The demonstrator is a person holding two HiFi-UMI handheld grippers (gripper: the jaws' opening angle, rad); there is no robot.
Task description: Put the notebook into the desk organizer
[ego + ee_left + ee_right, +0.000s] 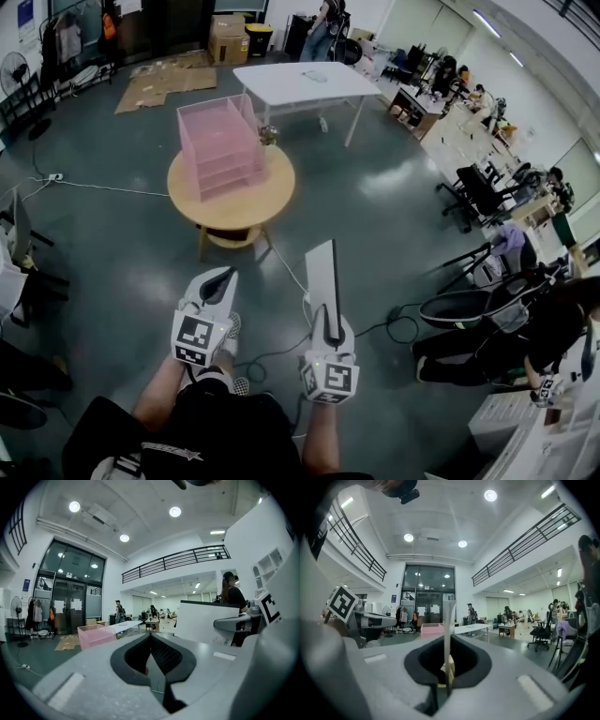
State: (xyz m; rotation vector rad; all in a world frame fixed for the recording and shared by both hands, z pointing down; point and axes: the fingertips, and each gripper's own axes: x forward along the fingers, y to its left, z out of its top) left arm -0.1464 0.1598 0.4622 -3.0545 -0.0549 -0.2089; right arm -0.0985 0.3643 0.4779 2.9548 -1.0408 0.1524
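The pink desk organizer (220, 145) stands on a round wooden table (272, 202) ahead of me, some way off. It also shows small and distant as the organizer (96, 636) and the organizer (432, 629). My right gripper (325, 323) is shut on the notebook (322, 277), a thin grey-white slab held on edge and pointing forward. In the right gripper view the notebook (448, 630) runs edge-on between the pinched jaws of the right gripper (446, 667). My left gripper (226, 275) is shut with nothing in it, level with the right. The left gripper (151, 638) sees the notebook's flat face (206, 620) to its right.
A white rectangular table (305, 82) stands behind the round one. Cables (103, 187) run over the grey floor. Office chairs (478, 192) and seated people are on the right, flattened cardboard (164, 82) at the back left. Open floor lies between me and the round table.
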